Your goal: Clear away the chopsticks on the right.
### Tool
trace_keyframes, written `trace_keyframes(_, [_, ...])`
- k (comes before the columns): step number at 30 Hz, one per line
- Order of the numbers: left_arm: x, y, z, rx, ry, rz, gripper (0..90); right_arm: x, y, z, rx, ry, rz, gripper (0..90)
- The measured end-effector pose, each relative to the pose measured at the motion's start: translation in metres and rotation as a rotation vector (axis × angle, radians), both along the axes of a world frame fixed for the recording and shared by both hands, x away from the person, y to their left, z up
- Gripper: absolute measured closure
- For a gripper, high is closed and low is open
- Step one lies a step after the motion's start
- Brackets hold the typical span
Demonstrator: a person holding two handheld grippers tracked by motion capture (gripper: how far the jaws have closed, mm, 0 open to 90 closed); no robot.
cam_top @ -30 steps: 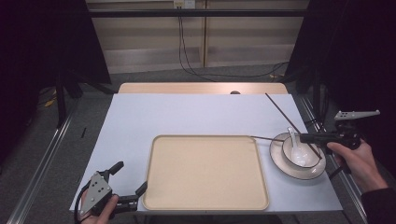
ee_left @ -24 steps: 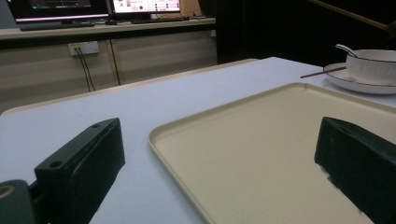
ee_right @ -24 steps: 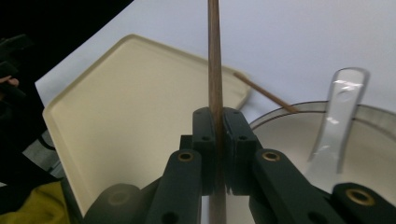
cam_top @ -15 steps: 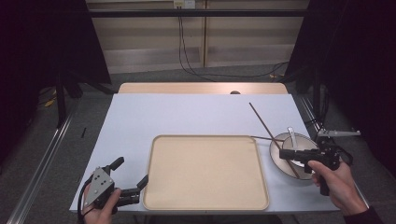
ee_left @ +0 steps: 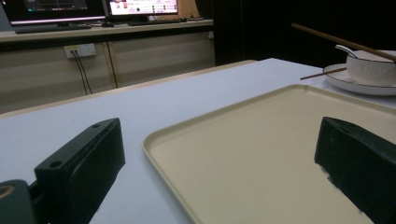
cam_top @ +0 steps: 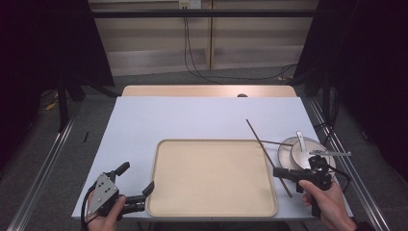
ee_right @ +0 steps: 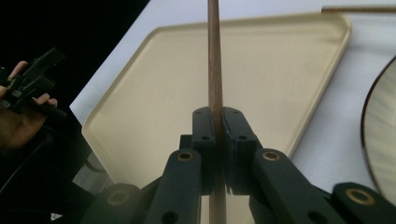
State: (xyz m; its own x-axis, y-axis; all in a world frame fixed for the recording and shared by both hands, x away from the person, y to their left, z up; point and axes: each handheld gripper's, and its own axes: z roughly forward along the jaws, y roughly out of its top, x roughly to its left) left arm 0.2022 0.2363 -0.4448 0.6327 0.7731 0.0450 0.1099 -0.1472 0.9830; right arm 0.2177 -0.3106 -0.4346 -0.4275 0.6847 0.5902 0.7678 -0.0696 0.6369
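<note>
The beige tray (cam_top: 211, 178) serves as the landmark, lying on the white table (cam_top: 192, 118) toward its near edge. Nearest the person, at the tray's near left corner, the left gripper (cam_top: 137, 185) rests low in the left hand (cam_top: 103, 216) with its jaws spread wide; in the left gripper view one jaw stands off the tray over the bare table and the other over the tray's surface, with the tray's rim running between them, and they grip nothing. Just off the tray's right edge, near its front, the right gripper (cam_top: 279, 172) is held by the right hand (cam_top: 327, 199) with its jaws clamped together on a thin brown chopstick (cam_top: 268, 156). In the right gripper view that chopstick (ee_right: 215, 70) runs straight up between the closed pads and out along the gripper's own line, crossing over the tray (ee_right: 187, 93). In the high view its long axis runs diagonally along the tray's right edge, the near end lying past the jaws toward the tray's front right corner, the far end pointing away and leftward above the tray's far right corner. Right of the tray sits a plate (cam_top: 286, 153) carrying a white bowl (cam_top: 300, 155) with a spoon (cam_top: 300, 140) standing in it. A second chopstick (cam_top: 276, 143) lies from just beyond the tray's far right corner onto the plate's rim.
</note>
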Motion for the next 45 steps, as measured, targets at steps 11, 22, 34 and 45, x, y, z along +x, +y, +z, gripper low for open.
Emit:
trace_keyframes(11, [-0.001, 0.0, 0.0, -0.008, -0.003, -0.013, 1.5, 0.002, 0.022, -0.02, -0.053, 0.089, -0.01, 84.9])
trace_keyframes(22, [-0.001, 0.001, 0.0, -0.009, 0.001, -0.01, 1.5, 0.009, 0.036, -0.034, -0.1, 0.159, -0.009, 84.8])
trace_keyframes(34, [0.0, 0.002, -0.001, -0.009, 0.006, -0.014, 1.6, 0.014, 0.042, -0.042, -0.151, 0.206, -0.012, 84.2])
trace_keyframes(45, [0.0, 0.001, -0.001, -0.013, 0.004, -0.019, 1.6, 0.014, 0.043, -0.043, -0.147, 0.211, 0.007, 77.6])
